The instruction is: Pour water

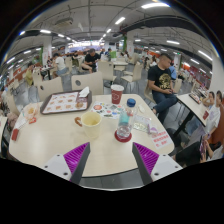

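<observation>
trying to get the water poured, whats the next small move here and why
Probably ease the gripper forward toward the bottle. The fingers are open and hold nothing, and the bottle stands upright on the table just ahead of them, beside the yellow cup. It needs to sit between the pads before closing.

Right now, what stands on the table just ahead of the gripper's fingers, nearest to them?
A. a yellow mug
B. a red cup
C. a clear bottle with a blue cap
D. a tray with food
C. The clear bottle with a blue cap stands closest, just beyond the open gripper; the yellow mug is to its left, and the red cup and tray lie farther back.
</observation>
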Action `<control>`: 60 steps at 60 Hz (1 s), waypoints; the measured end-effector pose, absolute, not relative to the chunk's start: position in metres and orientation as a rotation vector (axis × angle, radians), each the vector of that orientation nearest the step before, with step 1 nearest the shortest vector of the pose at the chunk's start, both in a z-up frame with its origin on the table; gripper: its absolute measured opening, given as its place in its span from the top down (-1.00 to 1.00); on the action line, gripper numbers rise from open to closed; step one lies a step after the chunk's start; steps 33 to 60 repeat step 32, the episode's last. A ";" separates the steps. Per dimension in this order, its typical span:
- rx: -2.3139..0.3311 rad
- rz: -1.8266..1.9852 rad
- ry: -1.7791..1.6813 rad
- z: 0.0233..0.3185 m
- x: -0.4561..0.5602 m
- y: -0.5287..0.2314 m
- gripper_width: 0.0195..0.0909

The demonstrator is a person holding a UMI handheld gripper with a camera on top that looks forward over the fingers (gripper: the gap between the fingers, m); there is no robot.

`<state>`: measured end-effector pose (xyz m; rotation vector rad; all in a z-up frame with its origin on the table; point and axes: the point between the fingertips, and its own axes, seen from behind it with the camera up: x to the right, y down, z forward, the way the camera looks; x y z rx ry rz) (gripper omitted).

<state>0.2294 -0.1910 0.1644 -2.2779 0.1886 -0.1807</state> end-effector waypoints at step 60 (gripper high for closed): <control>-2.266 -0.160 0.108 0.185 0.172 -0.213 -0.83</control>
